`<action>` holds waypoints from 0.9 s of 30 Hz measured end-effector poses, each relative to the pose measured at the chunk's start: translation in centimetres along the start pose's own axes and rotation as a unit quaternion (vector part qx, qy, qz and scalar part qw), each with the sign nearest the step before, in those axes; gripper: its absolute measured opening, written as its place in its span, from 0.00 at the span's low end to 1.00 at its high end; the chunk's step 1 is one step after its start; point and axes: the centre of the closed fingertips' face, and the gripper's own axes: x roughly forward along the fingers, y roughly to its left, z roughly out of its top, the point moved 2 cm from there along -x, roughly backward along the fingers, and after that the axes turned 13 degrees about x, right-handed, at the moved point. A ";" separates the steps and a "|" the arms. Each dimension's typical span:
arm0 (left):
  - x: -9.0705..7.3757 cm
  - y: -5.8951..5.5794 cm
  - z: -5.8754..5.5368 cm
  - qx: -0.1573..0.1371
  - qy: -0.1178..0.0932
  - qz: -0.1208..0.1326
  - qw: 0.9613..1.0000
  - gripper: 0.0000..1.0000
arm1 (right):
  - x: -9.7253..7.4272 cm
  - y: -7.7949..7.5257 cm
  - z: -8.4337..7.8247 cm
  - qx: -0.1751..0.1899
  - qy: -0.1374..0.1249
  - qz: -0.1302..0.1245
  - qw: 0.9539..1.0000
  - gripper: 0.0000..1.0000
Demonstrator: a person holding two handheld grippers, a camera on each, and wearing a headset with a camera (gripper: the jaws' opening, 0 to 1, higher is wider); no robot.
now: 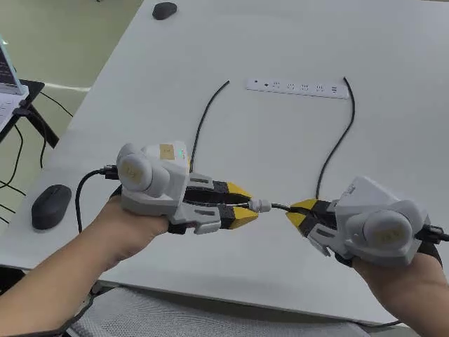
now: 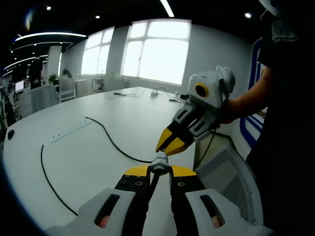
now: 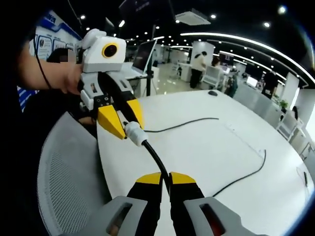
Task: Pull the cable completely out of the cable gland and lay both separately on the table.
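– Where the white table reaches its left edge, what lies there?

– A dark computer mouse lies flat on the top, well apart from the work. A second mouse sits at the far edge.

– And next, moving right?

– The left gripper is held in a hand above the near part of the table and points right. Its yellow-tipped jaws are pressed in on the cable gland, whose pale grey nose sticks out just past the tips. In the left gripper view the cable gland sits between the two tips of the left gripper. Black cable runs back down the gap between the jaws.

– Where does the cable go from the gland?

– The black cable leaves the gland's nose and spans a short gap to the right gripper, whose jaws are pinched together on it. In the right gripper view the cable curves from the cable gland, at the tips of the left gripper. It runs down into the closed tips of the right gripper. So the cable is threaded through the gland, and both are held off the table.

– And beyond the right gripper?

– The cable trails over the table toward a white power strip at the far side. A further stretch of black cable lies on the table behind the left gripper.
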 end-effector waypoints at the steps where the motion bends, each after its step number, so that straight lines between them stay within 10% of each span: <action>1: 0.0 0.0 0.0 0.000 -0.002 0.001 1.000 0.15 | 0.0 -0.3 -0.2 0.010 0.000 -0.002 1.000 0.00; 11: 0.2 0.2 0.2 -0.019 -0.010 0.012 1.000 0.15 | 0.0 -3.7 -3.2 0.117 0.021 -0.047 0.992 0.00; 17: 0.4 0.0 0.5 -0.022 -0.014 0.015 1.000 0.15 | -0.2 -4.9 -5.0 0.209 0.028 -0.061 0.976 0.00; 27: 0.2 0.2 0.2 -0.036 -0.004 0.014 0.999 0.15 | -0.1 -4.1 -5.1 0.216 0.017 -0.050 0.975 0.01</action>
